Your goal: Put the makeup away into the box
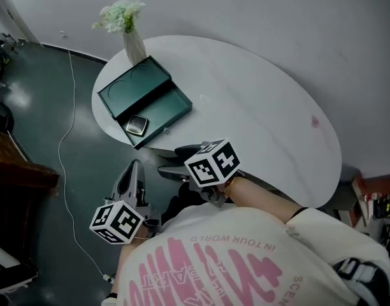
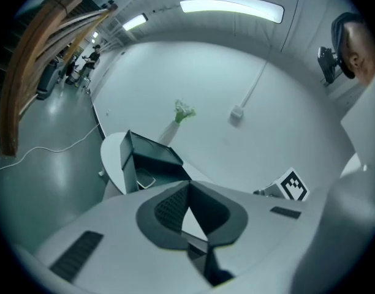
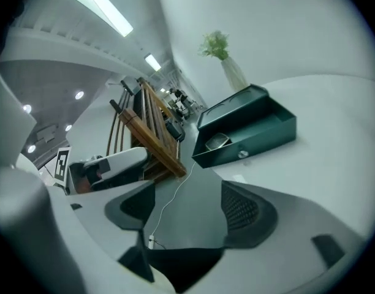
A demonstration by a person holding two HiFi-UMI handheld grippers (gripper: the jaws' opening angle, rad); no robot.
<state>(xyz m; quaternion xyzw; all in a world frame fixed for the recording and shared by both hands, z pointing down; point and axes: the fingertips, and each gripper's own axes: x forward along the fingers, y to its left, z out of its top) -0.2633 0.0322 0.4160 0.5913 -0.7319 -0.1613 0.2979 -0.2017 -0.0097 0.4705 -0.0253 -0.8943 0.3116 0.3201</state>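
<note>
Saw the dark green rectangular box (image 1: 158, 104) lying open at the left end of the white oval table (image 1: 259, 107), with a small square silver makeup compact (image 1: 136, 125) inside its front tray. Held the left gripper (image 2: 187, 186) with jaws pressed together, empty. Held the right gripper (image 3: 187, 193) spread wide, empty, well short of the box.

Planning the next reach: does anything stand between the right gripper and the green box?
Nothing visible does. Only bare table lies between the open, empty right gripper and the green box, which holds a compact. The vase of flowers stands beyond the box.
</note>
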